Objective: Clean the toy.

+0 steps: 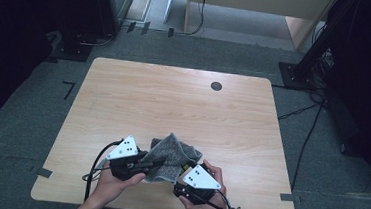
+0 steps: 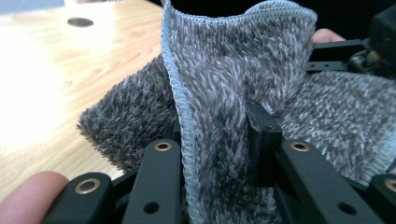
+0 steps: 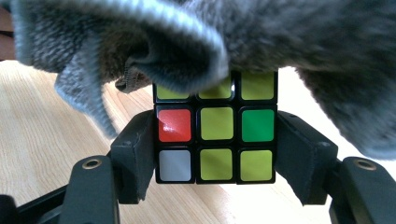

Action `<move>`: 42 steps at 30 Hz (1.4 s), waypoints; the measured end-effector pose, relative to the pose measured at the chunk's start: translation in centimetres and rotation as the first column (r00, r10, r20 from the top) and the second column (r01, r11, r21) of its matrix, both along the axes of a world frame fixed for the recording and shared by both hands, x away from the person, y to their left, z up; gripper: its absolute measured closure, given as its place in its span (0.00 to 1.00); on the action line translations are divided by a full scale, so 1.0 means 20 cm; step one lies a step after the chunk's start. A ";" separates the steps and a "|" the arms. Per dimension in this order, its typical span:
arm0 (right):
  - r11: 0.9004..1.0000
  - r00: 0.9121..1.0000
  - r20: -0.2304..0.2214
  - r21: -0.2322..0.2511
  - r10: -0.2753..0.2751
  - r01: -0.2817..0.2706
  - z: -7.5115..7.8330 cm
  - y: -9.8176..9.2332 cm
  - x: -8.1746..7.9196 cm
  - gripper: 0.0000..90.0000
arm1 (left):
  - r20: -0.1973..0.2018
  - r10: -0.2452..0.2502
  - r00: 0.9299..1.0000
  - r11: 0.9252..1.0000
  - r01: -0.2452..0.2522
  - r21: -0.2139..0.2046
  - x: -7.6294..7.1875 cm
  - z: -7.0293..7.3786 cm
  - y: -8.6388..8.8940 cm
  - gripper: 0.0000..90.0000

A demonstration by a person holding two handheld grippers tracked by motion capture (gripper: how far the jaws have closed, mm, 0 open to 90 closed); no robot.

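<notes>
A fluffy grey cloth (image 1: 169, 156) with a pale stitched hem lies bunched near the table's front edge, between both hands. My left gripper (image 1: 146, 164) comes in from the left and is shut on a fold of the cloth (image 2: 224, 70), which runs up between its jaws (image 2: 217, 131). My right gripper (image 3: 215, 144) is shut on a puzzle cube (image 3: 215, 123) with mostly yellow-green tiles plus one red, one green and one white. The cloth (image 3: 280, 28) drapes over the cube's top row. In the high view the right gripper (image 1: 185, 172) sits under the cloth's right edge.
The wooden table (image 1: 174, 98) has a round grey cap (image 1: 216, 86) set in its far side. Cables trail from both grippers off the front edge. Black stands and cords sit on the floor beyond the table.
</notes>
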State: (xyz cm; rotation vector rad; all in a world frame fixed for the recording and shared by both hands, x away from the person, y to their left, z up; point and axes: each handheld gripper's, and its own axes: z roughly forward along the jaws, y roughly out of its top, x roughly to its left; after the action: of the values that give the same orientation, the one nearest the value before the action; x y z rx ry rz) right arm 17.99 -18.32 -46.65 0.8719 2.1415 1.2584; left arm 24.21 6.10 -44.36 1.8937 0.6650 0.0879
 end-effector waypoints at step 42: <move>0.975 0.997 0.073 0.222 0.006 -0.022 0.14 -0.11 -0.04 0.39 | 0.095 -0.087 0.992 0.981 0.068 0.183 -0.04 -0.11 -0.10 0.85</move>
State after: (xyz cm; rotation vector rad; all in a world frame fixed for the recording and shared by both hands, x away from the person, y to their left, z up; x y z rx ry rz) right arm 17.25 -20.47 -43.79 0.8887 1.9801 1.5355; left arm 23.45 4.13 -46.65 2.0713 0.5271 0.1998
